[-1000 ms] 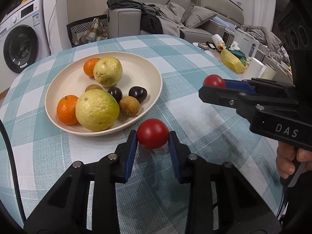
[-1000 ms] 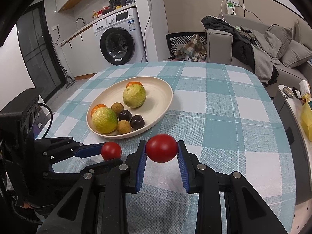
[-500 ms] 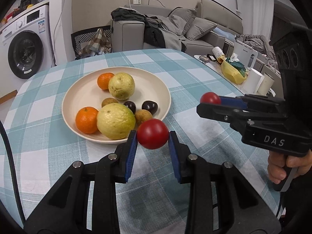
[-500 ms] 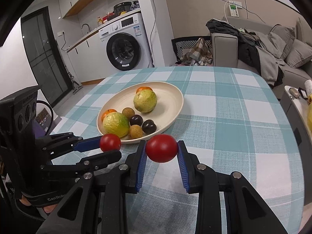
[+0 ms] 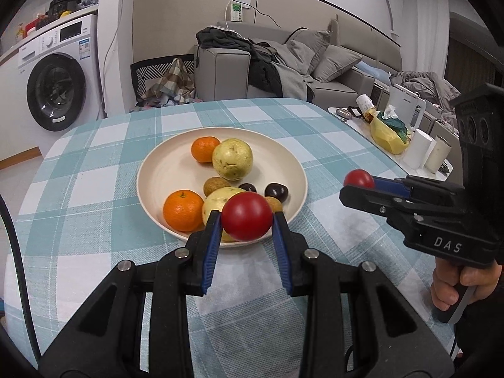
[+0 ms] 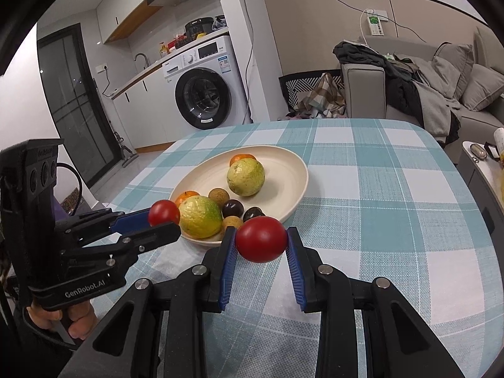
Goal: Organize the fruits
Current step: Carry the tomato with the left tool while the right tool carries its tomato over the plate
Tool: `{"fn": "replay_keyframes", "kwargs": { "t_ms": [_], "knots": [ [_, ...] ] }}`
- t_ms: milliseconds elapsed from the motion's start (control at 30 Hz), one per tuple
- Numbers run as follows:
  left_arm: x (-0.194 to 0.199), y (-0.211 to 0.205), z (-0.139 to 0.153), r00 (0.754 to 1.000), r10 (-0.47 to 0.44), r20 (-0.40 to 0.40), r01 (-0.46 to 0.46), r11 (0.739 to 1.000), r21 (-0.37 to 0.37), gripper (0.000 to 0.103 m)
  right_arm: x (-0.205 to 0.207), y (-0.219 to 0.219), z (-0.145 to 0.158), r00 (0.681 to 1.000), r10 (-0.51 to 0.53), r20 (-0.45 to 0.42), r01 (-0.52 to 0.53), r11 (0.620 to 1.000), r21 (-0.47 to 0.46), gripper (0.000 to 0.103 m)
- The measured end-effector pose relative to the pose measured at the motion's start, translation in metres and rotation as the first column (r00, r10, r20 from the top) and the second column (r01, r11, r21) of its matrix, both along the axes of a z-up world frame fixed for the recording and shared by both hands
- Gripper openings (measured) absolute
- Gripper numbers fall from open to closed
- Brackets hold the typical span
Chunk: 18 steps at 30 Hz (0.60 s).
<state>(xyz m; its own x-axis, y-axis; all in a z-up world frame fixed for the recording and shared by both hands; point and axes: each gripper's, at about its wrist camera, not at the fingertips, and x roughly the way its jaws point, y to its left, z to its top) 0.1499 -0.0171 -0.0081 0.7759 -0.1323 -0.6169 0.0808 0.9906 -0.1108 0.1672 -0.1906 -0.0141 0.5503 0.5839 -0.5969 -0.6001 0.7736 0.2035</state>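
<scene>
My left gripper (image 5: 246, 220) is shut on a red tomato (image 5: 246, 216) and holds it in the air over the near rim of the cream plate (image 5: 157, 173). My right gripper (image 6: 260, 240) is shut on a second red tomato (image 6: 260, 238), held above the table to the right of the plate (image 6: 293, 173). The plate holds two oranges (image 5: 183, 210), two yellow-green guavas (image 5: 232, 158), small brown fruits and two dark plums (image 5: 276, 191). The right gripper's tomato also shows in the left wrist view (image 5: 358, 178), the left one's in the right wrist view (image 6: 163, 212).
The table has a teal and white checked cloth (image 6: 393, 189). A side table with a yellow bag (image 5: 389, 134) and white cups stands past its right edge. A washing machine (image 6: 201, 94) and a grey sofa (image 5: 283, 63) stand behind.
Both grippers have risen and pulled back from the plate, each still holding its tomato. The plate now looks smaller and farther in both views.
</scene>
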Motion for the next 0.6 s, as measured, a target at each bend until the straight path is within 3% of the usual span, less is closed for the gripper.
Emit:
{"fn": "replay_keyframes", "kwargs": {
  "t_ms": [600],
  "knots": [
    [0.02,0.031,0.004,0.998,0.063,0.019,-0.062,0.998,-0.021,0.029,0.005,0.029,0.0,0.999,0.027,0.019,-0.028,1.0,0.006,0.032]
  ]
}}
